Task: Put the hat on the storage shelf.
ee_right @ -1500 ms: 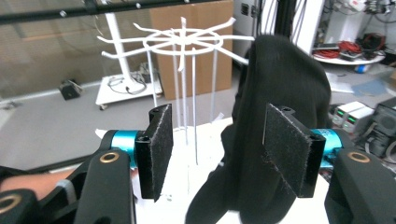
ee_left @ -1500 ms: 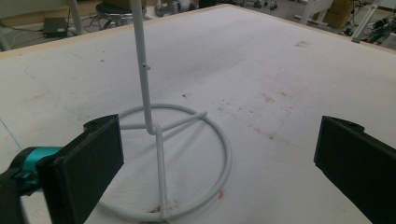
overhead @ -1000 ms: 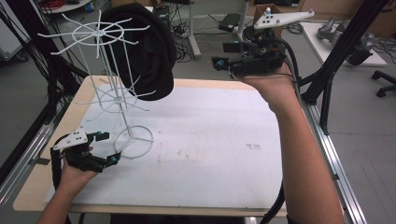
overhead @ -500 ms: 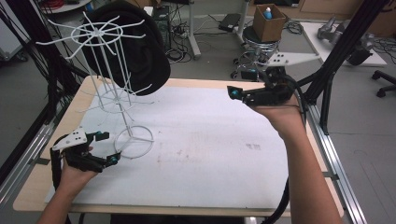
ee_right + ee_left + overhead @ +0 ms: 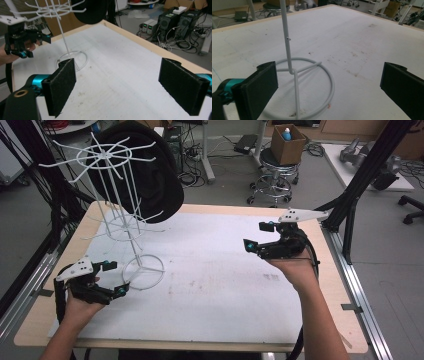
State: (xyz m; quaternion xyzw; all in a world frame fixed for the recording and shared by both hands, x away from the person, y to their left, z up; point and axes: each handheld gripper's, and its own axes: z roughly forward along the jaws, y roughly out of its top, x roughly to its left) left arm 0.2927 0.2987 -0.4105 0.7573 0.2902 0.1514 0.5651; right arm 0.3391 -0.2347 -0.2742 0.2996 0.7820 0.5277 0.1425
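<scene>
High view puts left claw (image 5: 112, 279), spread and empty, just beside white wire stand (image 5: 134, 227) on bench (image 5: 210, 290), pole upright dead ahead; right claw (image 5: 256, 236), also spread, well apart, so left nearer.

A wire rack (image 5: 125, 215) is standing on the bench (image 5: 215, 285) at its left side, with a hat (image 5: 150, 175) hanging on its top, toward the far edge. The left claw (image 5: 111, 277) is sitting just left of the rack's ring base (image 5: 312, 85), near the front. The right claw (image 5: 256, 236) is hovering over the bench's right side, well apart from the rack.
</scene>
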